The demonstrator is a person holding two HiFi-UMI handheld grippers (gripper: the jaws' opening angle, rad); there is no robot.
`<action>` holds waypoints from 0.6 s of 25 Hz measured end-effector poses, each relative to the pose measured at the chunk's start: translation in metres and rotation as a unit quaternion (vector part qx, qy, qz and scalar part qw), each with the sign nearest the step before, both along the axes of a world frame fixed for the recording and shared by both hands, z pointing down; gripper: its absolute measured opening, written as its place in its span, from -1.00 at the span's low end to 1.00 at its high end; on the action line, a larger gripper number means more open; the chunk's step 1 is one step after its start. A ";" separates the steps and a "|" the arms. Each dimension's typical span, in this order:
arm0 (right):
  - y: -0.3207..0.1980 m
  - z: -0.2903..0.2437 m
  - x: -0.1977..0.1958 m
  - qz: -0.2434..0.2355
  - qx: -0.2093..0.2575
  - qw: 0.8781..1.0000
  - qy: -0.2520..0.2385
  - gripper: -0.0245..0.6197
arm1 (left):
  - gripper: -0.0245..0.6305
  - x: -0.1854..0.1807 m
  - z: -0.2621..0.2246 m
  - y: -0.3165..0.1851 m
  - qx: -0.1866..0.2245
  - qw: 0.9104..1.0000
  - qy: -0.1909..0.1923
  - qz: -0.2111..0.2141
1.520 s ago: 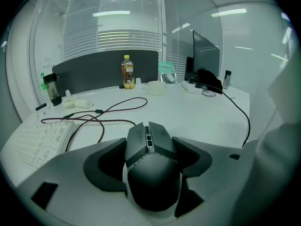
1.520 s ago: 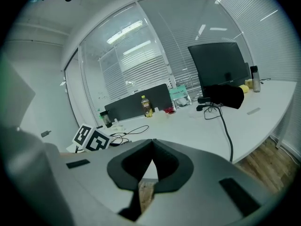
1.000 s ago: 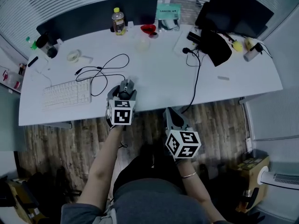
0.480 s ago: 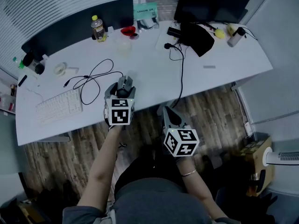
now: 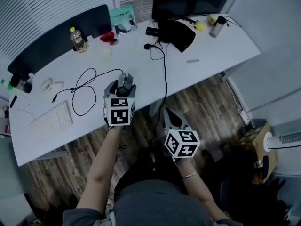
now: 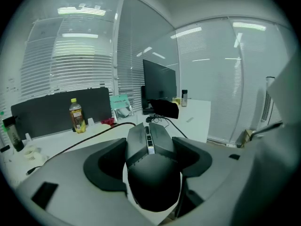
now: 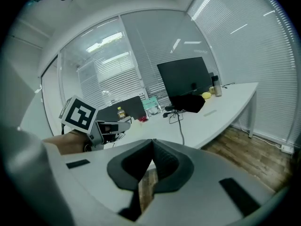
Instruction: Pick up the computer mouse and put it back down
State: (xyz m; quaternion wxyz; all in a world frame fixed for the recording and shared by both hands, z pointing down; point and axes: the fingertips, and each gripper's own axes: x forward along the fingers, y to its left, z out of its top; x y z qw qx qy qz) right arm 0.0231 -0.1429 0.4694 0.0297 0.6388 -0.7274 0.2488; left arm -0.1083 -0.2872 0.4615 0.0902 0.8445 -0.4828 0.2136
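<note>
Mouse: dark grey plastic computer mouse, 11 o'clock, by white tabletop edge.
Left gripper: clamped on its sides.
Right gripper: jaws together, empty.
Handling: likely light, rigid, slick; grip mid-flanks.

A long white desk is seen set across a wood-plank floor. The windows behind it are covered by closed blinds, and a dark partition panel is fixed along the desk's far edge. Bright strips of light are seen high on the glass. A plain grey wall is seen at the right.
</note>
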 end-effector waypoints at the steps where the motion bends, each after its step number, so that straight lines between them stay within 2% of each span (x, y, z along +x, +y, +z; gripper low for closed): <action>1: 0.002 0.000 0.006 0.006 0.000 1.000 -0.001 -0.90 | -0.02 0.008 -0.002 0.000 0.001 1.000 0.000 0.007; 15: -0.001 0.002 0.078 0.073 0.001 0.997 -0.014 -0.90 | -0.02 0.112 -0.009 -0.014 0.008 0.997 -0.011 0.081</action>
